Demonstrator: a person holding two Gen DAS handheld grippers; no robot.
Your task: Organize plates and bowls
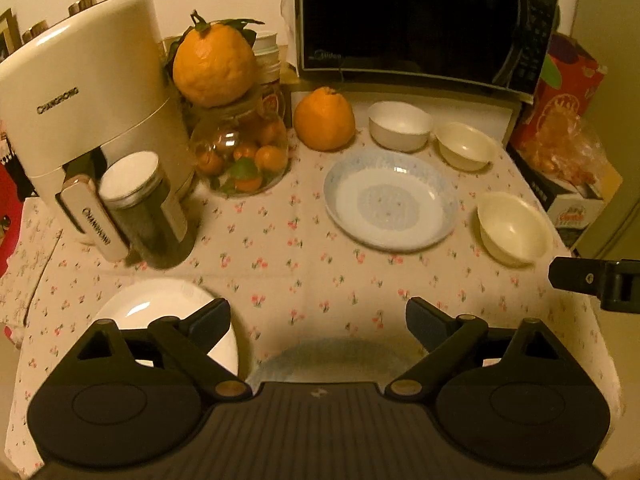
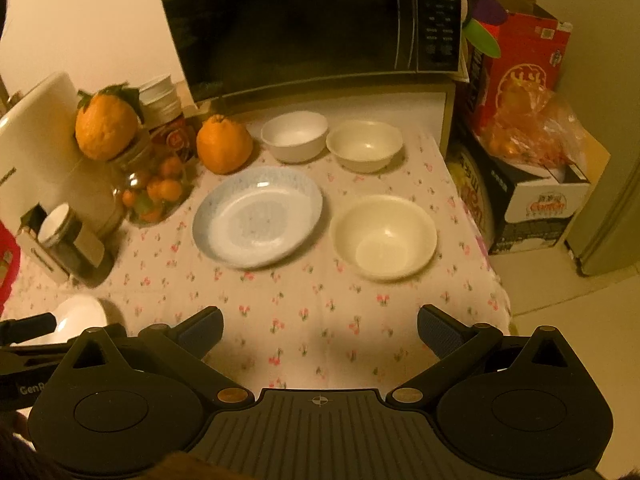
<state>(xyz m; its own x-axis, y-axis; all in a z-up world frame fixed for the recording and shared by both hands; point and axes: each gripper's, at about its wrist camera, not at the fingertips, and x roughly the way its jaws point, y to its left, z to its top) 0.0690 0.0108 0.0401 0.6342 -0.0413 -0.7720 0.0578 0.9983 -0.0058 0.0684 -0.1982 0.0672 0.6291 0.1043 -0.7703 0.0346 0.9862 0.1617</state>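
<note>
I see left gripper (image 1: 318, 322) wide, nothing between jaws; right gripper (image 2: 320, 330) likewise wide, empty. Round pale-blue patterned ceramic plate (image 2: 258, 216) mid-table on floral tablecloth (image 2: 304, 320), rim up, no long axis. Cream round bowl (image 2: 384, 238) just right, upright. White round plate (image 1: 168, 312) near left.

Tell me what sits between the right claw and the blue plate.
Nothing: in the right wrist view only bare flowered tablecloth lies between the open right claw and the blue plate.

Glossy plate (image 1: 390, 200), matt floral cloth (image 1: 288, 272)
</note>
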